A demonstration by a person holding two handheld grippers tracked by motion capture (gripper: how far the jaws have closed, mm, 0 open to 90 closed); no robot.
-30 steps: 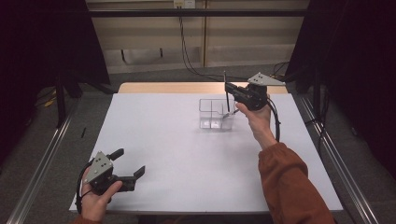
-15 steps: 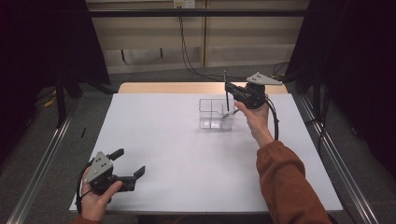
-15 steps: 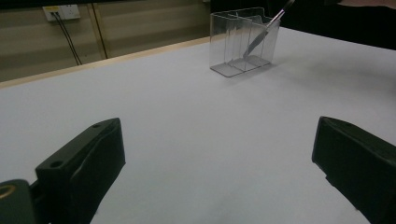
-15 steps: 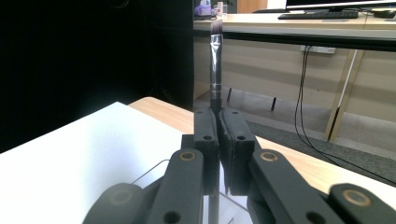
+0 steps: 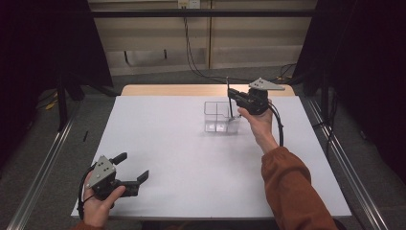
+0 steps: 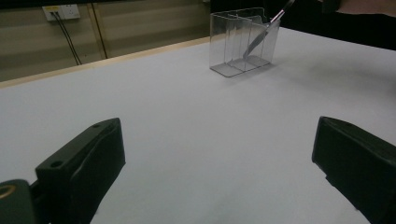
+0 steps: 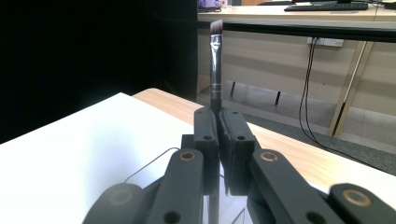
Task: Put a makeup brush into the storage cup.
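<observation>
A slim makeup brush (image 5: 229, 98) stands upright, bristles up, with my right gripper (image 5: 234, 98) shut on its handle. In the right gripper view the brush (image 7: 215, 70) rises from between the closed jaws of the right gripper (image 7: 222, 122). Its lower end reaches down into a clear divided acrylic box (image 5: 216, 116) at the table's far middle. In the left gripper view, the handle (image 6: 261, 35) leans inside the box (image 6: 236, 44). My left gripper (image 5: 133, 166) rests at the front left, open, with nothing between its jaws (image 6: 215, 158).
The white table top (image 5: 191, 153) stretches between the two hands. A wooden strip (image 5: 167, 90) runs along its far edge. Metal rails (image 5: 43, 167) flank both sides, and cables hang on the wall behind.
</observation>
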